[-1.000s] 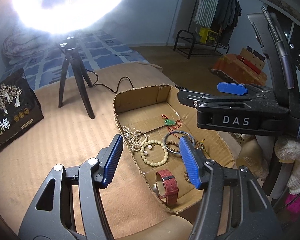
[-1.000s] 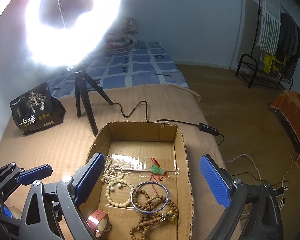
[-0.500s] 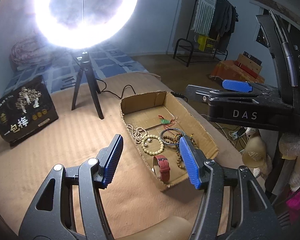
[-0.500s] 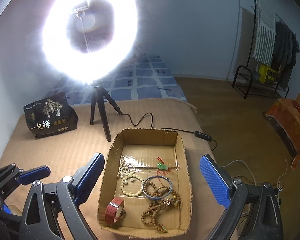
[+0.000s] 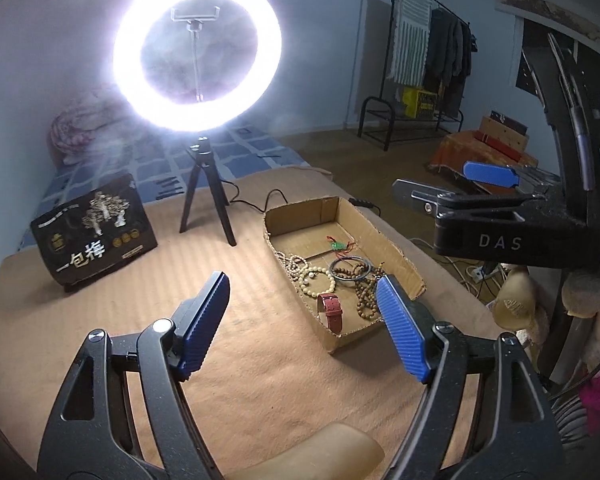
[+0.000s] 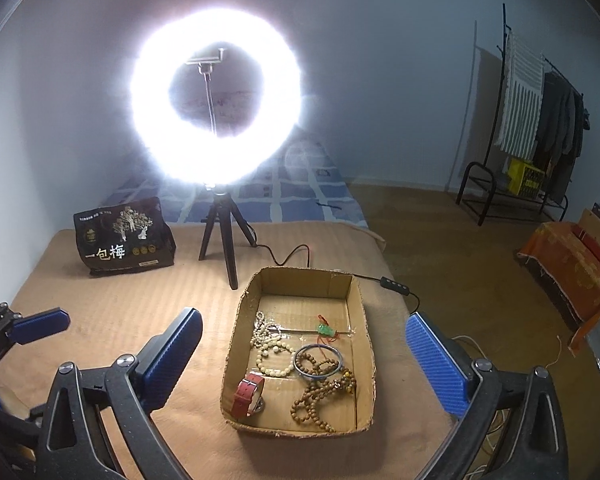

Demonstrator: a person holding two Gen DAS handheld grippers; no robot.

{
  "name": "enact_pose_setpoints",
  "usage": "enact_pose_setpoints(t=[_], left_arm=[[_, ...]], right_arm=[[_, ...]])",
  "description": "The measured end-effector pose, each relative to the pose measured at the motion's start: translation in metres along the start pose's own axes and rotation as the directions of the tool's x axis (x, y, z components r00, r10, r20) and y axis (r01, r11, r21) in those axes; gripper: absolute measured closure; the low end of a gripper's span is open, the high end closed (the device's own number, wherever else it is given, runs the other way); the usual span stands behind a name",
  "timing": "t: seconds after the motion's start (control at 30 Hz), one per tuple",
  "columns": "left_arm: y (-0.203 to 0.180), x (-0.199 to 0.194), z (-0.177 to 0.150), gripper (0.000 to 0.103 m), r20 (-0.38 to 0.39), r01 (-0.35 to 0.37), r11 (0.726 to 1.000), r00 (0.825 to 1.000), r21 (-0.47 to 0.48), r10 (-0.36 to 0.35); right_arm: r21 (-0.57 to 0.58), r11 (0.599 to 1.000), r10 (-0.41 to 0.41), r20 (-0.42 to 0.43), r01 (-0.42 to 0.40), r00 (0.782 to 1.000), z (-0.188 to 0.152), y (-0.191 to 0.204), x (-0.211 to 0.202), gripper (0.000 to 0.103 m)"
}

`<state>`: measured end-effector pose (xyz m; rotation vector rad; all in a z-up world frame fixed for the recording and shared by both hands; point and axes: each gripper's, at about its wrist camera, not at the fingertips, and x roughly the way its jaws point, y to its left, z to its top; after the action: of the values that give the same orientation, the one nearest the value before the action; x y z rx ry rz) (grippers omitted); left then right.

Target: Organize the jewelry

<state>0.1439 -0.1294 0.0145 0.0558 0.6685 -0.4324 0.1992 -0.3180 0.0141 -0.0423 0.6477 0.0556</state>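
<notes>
An open cardboard box lies on the tan bed cover. It holds a red-strapped watch, a brown bead strand, a cream bead bracelet, a blue bangle, a green pendant on red cord and a pearl strand. My right gripper hovers above and short of the box, open and empty. My left gripper hangs to the box's left, its jaws opening with nothing between them. The watch shows beyond its right finger.
A lit ring light on a black tripod stands behind the box, its cable and switch trailing to the right. A black printed bag sits at the back left. The bed's edge drops off just right of the box. A clothes rack stands far right.
Both grippers have pulled back and risen, so the box looks smaller and farther away. The left gripper's jaws stand wider apart than before.
</notes>
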Motion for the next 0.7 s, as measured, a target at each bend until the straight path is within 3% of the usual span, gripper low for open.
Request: enact_pose_setpoints(t=[0.13,0.3,0.43,0.7], left_arm=[[0.001,-0.016,-0.008,0.021,0.017,-0.004,1.0,1.0,-0.022,0.004],[-0.004,-0.031,-0.013,0.02,0.042,-0.042,0.999,0.998,0.016,0.041],[-0.005,-0.041,-0.017,0.002,0.064,-0.065,0.997,0.996,0.028,0.063],[-0.004,-0.047,-0.023,0.001,0.058,-0.09,0.996,0.994,0.009,0.089]], right_arm=[[0.003,1.0,-0.011,0.016,0.011,1.0,-0.006,0.005,-0.011,0.0],[0.005,1.0,-0.007,0.031,0.007,0.999,-0.013,0.009,-0.021,0.0],[-0.007,1.0,-0.012,0.04,0.012,0.999,-0.016,0.013,-0.024,0.0],[-0.022,1.0,-0.014,0.063,0.016,0.998,-0.019,0.021,-0.036,0.0]])
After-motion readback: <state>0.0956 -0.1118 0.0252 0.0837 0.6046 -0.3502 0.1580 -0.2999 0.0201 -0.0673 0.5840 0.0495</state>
